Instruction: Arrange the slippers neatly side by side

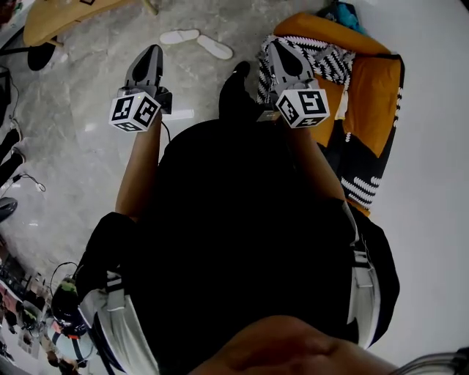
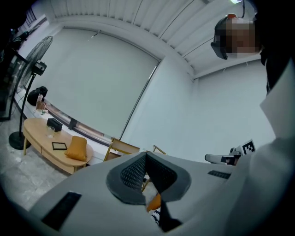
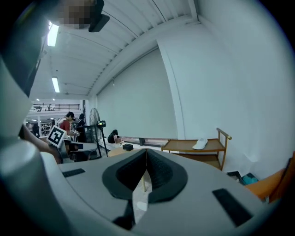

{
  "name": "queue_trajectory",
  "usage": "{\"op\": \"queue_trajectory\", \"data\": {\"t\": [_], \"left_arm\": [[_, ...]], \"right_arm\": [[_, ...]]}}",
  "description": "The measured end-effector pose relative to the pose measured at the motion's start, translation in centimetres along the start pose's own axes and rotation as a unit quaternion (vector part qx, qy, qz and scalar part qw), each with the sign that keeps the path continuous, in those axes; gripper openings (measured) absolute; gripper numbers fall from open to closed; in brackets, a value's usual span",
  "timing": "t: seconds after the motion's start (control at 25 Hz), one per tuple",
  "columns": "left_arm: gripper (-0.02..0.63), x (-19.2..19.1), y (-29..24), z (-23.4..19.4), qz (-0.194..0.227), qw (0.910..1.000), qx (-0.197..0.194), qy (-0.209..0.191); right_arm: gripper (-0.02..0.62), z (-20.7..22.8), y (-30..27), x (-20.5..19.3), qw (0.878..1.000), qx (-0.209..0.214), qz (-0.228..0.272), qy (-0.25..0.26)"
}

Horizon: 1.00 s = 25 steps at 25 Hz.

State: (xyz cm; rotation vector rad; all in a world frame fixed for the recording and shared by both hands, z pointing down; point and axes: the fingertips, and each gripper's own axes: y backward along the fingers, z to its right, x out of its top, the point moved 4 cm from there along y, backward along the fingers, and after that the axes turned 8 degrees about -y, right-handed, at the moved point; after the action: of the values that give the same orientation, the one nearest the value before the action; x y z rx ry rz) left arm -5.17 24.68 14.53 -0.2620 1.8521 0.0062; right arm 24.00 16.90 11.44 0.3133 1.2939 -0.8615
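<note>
Stands on a pale grey marbled floor (image 1: 80, 168), with an orange padded seat bearing a black-and-white patterned cushion (image 1: 374, 95) to the right and a light wooden oval table (image 1: 55, 18) far off to the left. Holds the left grey two-jaw gripper (image 2: 146, 156) and the right grey two-jaw gripper (image 3: 146, 154) out in front, well apart, each with jaws pressed together on nothing. Faces the left flat white slipper (image 1: 179, 35) and the right flat white slipper (image 1: 215, 47) lying on the floor ahead, near ends close together, set at an angle to each other
</note>
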Motion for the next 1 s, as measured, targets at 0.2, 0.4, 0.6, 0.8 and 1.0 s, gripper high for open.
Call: {"op": "queue_trajectory", "data": {"t": [0.2, 0.4, 0.6, 0.8, 1.0], "left_arm": [[0.015, 1.2, -7.3, -0.4, 0.007, 0.9988, 0.039, 0.028], [0.015, 2.7, -13.4, -0.2, 0.008, 0.9978, 0.063, 0.016], [0.015, 3.1, -16.9, -1.5, -0.002, 0.9957, 0.092, 0.011], [0.015, 3.5, -18.9, -2.5, -0.009, 0.9938, 0.11, 0.014], [0.015, 2.5, -21.1, -3.5, -0.031, 0.9935, 0.105, 0.029]], "right_arm": [[0.032, 5.6, -5.6, 3.6, 0.999, 0.035, -0.012, 0.018], [0.032, 10.7, -9.6, 5.9, 0.997, 0.068, -0.018, 0.045], [0.032, 15.1, -13.0, 6.0, 0.997, 0.067, -0.02, 0.015], [0.032, 17.6, -15.1, 5.5, 0.997, 0.075, -0.024, -0.001], [0.032, 19.5, -16.8, 5.8, 0.998, 0.053, -0.013, -0.019]]}}
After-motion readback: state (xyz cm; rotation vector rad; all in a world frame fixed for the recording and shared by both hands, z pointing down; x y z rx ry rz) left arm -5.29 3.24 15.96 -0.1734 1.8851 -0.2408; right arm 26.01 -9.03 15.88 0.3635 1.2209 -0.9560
